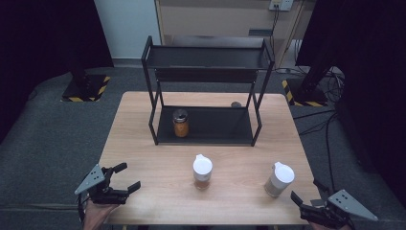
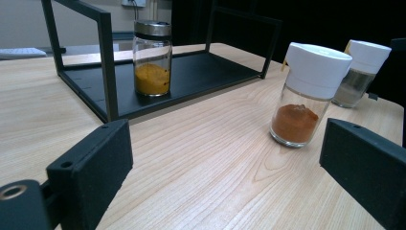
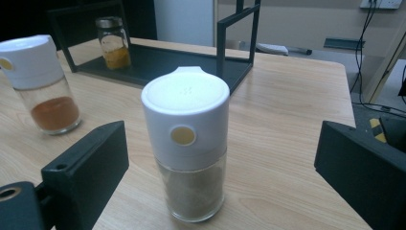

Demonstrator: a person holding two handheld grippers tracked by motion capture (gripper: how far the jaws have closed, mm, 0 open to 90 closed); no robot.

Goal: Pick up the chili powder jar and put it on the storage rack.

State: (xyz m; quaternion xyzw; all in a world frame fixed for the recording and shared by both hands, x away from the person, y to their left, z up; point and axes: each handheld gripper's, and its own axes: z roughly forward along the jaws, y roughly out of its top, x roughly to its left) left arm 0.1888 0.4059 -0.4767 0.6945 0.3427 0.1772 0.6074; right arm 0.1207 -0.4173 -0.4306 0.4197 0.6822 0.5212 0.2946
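Note:
Two white-capped glass jars stand on the wooden table [image 1: 158,158]. The one with red-brown powder [image 1: 202,171] [image 2: 306,98] [image 3: 40,86] is near the middle front. The one with pale tan powder [image 1: 279,179] [image 3: 189,143] [image 2: 359,72] is at the front right. A metal-lidded jar of yellow powder [image 1: 180,122] [image 2: 152,57] [image 3: 112,42] stands on the black rack's lower shelf [image 1: 215,127]. My left gripper [image 1: 123,179] [image 2: 225,172] is open at the front left corner. Open too, my right gripper [image 1: 306,196] [image 3: 220,163] sits at the front right, its jaws either side of the tan jar but apart from it.
The two-tier black metal rack [image 1: 208,57] takes up the back half of the table; its upper shelf holds nothing. A small dark round object [image 1: 235,104] lies behind the rack. Black stands with yellow-striped bases [image 1: 86,88] flank the table on the grey floor.

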